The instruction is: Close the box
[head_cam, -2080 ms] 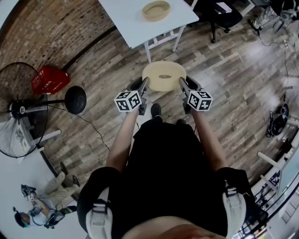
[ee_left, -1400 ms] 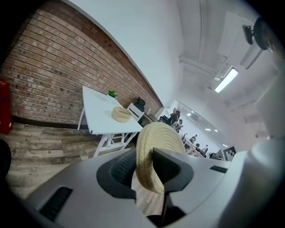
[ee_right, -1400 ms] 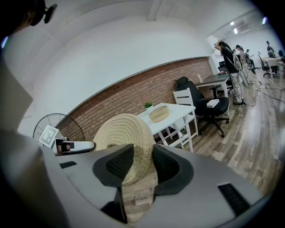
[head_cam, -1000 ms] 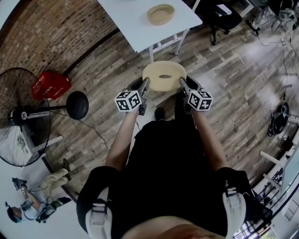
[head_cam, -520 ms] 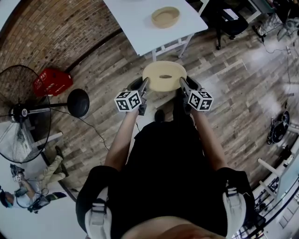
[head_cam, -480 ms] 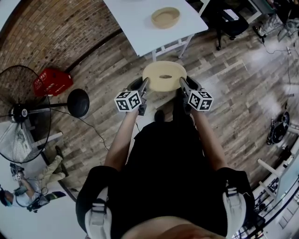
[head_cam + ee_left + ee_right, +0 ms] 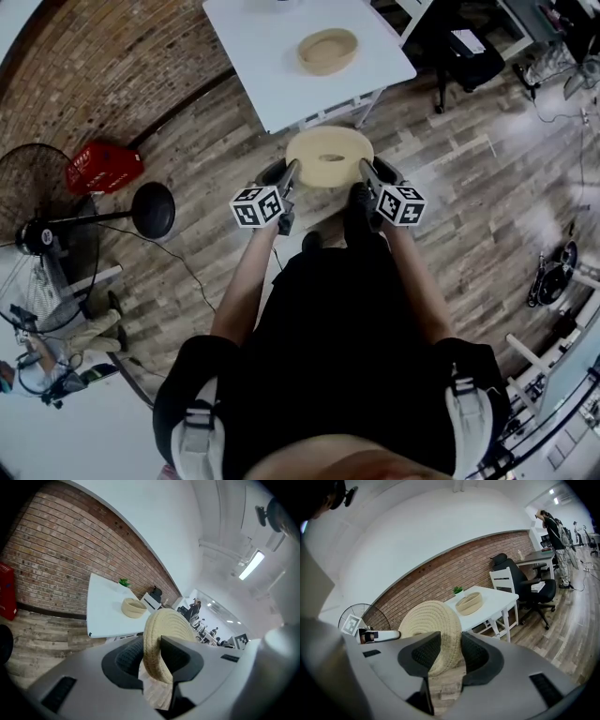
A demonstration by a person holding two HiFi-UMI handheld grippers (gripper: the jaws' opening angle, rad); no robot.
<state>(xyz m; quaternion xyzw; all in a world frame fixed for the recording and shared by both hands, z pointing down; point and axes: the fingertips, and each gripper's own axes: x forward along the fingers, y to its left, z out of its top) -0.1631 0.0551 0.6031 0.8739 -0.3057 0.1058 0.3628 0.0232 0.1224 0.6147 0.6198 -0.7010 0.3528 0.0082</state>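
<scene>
I hold a round woven lid [image 7: 328, 155] flat above the wooden floor, one gripper on each side. My left gripper [image 7: 291, 171] is shut on its left rim and my right gripper [image 7: 364, 169] on its right rim. In the left gripper view the lid's edge [image 7: 161, 641] sits clamped between the black pads of the left gripper [image 7: 152, 660]. The right gripper view shows the same grip, with the lid [image 7: 431, 620] in the right gripper [image 7: 445, 654]. The open woven box [image 7: 327, 50] stands on a white table [image 7: 272, 70] just ahead, and shows as the box [image 7: 133, 607] and the box [image 7: 469, 603].
A red crate [image 7: 103, 167], a standing fan [image 7: 37, 234] and its round black base [image 7: 152, 208] lie to the left by the brick wall. A black office chair [image 7: 459, 47] stands right of the table. Another person crouches at lower left [image 7: 47, 375].
The table and the box have slid nearer and lower in the head view as I walk towards them. Both grippers keep the same hold on the lid.
</scene>
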